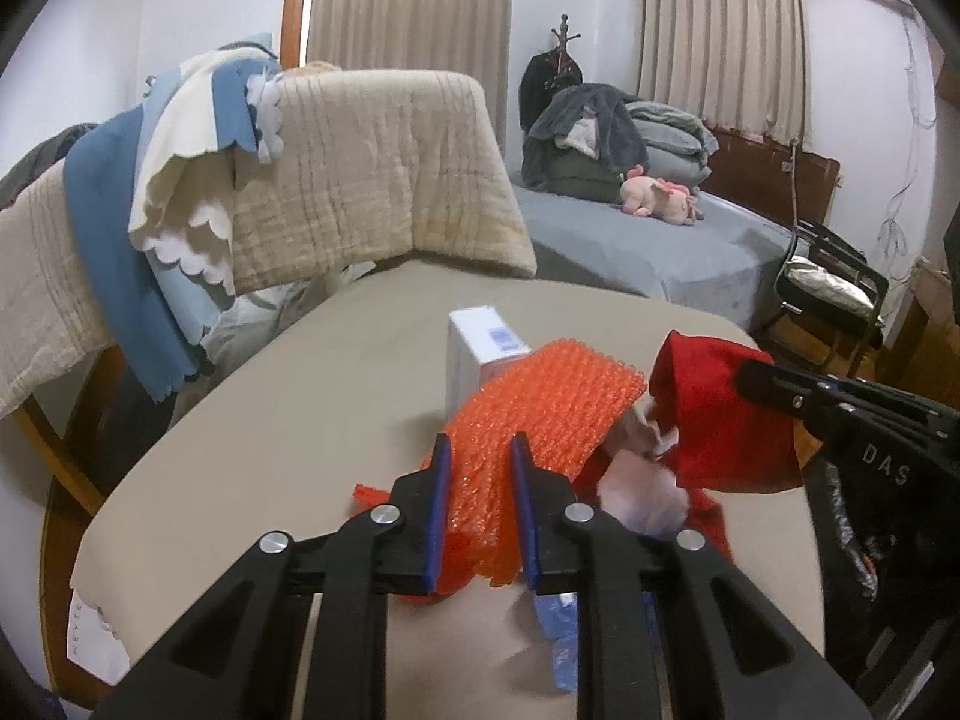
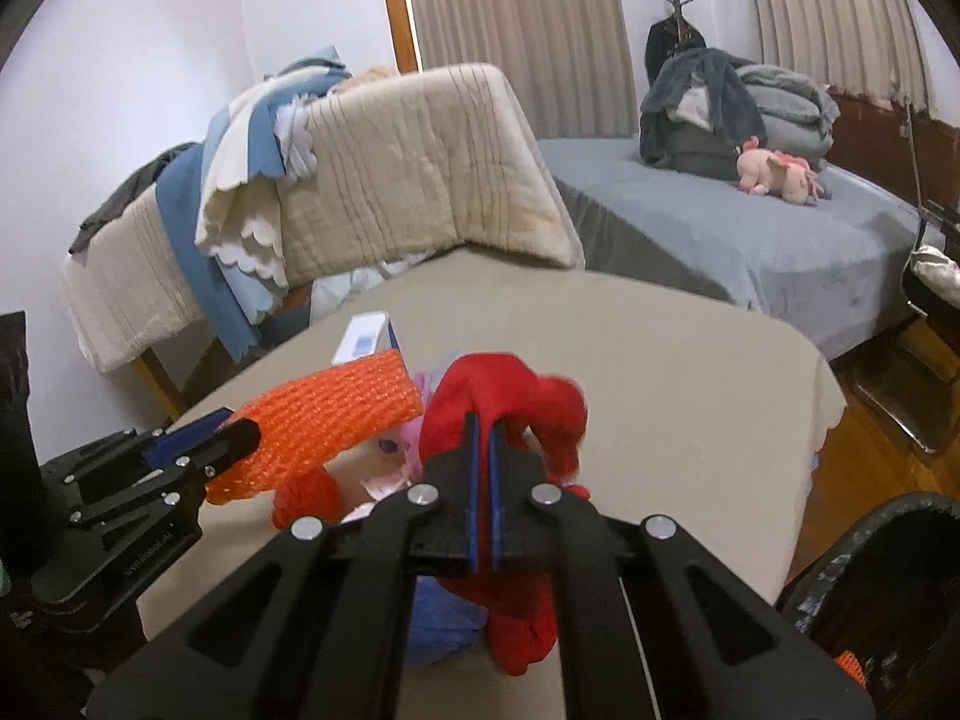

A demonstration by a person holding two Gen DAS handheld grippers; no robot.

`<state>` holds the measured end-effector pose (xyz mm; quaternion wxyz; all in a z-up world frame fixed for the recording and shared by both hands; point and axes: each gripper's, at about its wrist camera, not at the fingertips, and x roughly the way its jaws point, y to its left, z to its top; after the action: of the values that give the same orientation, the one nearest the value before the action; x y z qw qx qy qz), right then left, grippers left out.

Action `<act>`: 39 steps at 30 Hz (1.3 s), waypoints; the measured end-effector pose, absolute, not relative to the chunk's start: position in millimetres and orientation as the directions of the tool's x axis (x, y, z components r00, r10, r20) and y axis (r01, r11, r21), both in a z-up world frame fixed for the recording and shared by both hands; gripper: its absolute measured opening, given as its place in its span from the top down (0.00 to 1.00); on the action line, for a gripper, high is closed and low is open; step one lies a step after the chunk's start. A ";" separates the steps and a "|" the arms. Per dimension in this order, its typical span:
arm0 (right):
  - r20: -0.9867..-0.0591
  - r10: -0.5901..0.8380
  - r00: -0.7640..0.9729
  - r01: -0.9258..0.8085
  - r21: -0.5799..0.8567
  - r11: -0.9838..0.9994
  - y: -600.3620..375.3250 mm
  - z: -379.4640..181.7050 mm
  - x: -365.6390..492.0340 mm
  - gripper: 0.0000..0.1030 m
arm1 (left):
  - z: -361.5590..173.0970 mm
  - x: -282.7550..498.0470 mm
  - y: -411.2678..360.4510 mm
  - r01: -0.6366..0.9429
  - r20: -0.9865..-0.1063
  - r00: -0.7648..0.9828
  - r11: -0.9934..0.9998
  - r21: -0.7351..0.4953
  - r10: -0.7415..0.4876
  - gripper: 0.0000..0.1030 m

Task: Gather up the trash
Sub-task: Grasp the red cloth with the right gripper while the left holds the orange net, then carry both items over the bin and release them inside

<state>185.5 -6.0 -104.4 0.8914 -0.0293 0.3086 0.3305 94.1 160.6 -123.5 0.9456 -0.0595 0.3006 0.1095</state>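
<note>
My left gripper (image 1: 479, 450) is shut on an orange foam net sleeve (image 1: 540, 408), held over the beige table (image 1: 270, 420); it also shows in the right wrist view (image 2: 336, 414). My right gripper (image 2: 480, 420) is shut on a red plastic bag (image 2: 516, 402), also seen in the left wrist view (image 1: 714, 414). Crumpled pink-white tissue (image 1: 642, 498) lies between the two. A blue wrapper (image 1: 558, 630) lies under the grippers. A white box (image 1: 480, 348) stands behind the orange net.
A chair draped with beige and blue blankets (image 1: 360, 180) stands behind the table. A grey bed (image 1: 660, 240) with a pink plush toy (image 1: 660, 195) is at the back right. A black bin (image 2: 888, 588) sits at the lower right.
</note>
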 end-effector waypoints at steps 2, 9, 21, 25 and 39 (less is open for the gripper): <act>-0.556 0.576 0.599 -0.606 0.155 0.780 -10.3 -96.1 184.4 0.98 | -117.4 93.0 157.5 -0.237 -0.572 0.803 0.970 -0.046 0.169 0.81; -0.511 0.591 0.624 -0.603 0.166 0.780 -27.3 -70.8 180.3 0.98 | -99.7 90.4 148.6 -0.224 -0.545 0.822 0.973 -0.047 0.163 0.82; -0.469 0.575 0.670 -0.567 0.175 0.805 -71.0 -41.3 175.0 0.98 | -80.5 93.9 123.5 -0.172 -0.527 0.842 0.984 -0.050 0.120 0.82; -0.463 0.556 0.691 -0.543 0.175 0.821 -88.1 -35.2 173.8 0.98 | -76.2 96.1 112.1 -0.146 -0.521 0.848 0.988 -0.054 0.097 0.82; -0.480 0.441 0.759 -0.433 0.134 0.891 -156.0 -33.0 156.2 0.98 | -67.9 101.3 48.8 -0.012 -0.509 0.861 0.998 -0.054 -0.017 0.82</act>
<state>156.2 -156.0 -33.0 0.9377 0.0077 0.2577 0.2330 101.3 48.8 -67.9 0.9641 -0.0277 0.2641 -0.0012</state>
